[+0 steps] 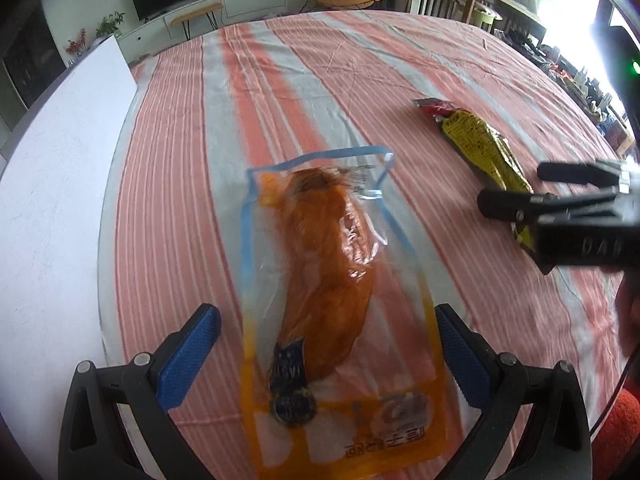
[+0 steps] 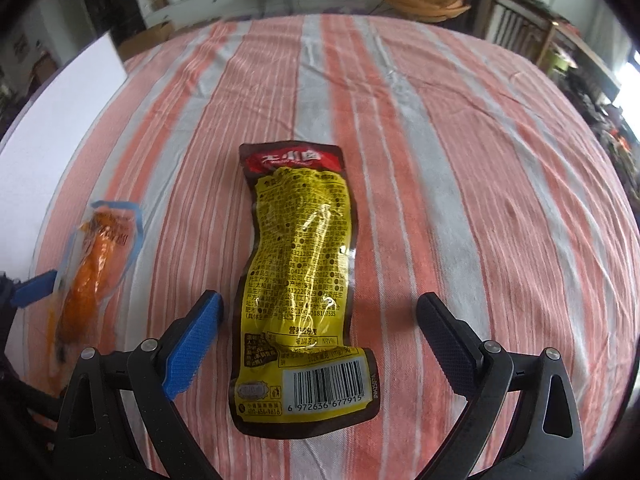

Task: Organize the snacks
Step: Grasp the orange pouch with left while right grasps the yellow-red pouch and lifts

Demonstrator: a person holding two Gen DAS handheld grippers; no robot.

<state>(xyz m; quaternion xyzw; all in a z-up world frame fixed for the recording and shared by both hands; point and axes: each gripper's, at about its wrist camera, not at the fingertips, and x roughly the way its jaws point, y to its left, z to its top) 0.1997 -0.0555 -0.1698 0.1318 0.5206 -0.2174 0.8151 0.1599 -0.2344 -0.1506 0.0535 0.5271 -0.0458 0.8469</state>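
orange snack pouch (image 1: 332,312) sits between my left gripper (image 1: 328,344) fingers, yellow packet (image 2: 304,280) between my right gripper (image 2: 320,332); both spread wide, closing comes next.

Glossy clear plastic snack pouch (image 1: 332,304), shiny yellow foil packet (image 2: 304,280), matt woven striped tablecloth (image 2: 460,200)

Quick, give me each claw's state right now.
Left claw: open, empty, straddling the orange snack packet.
Right claw: open, empty, straddling the yellow snack packet.
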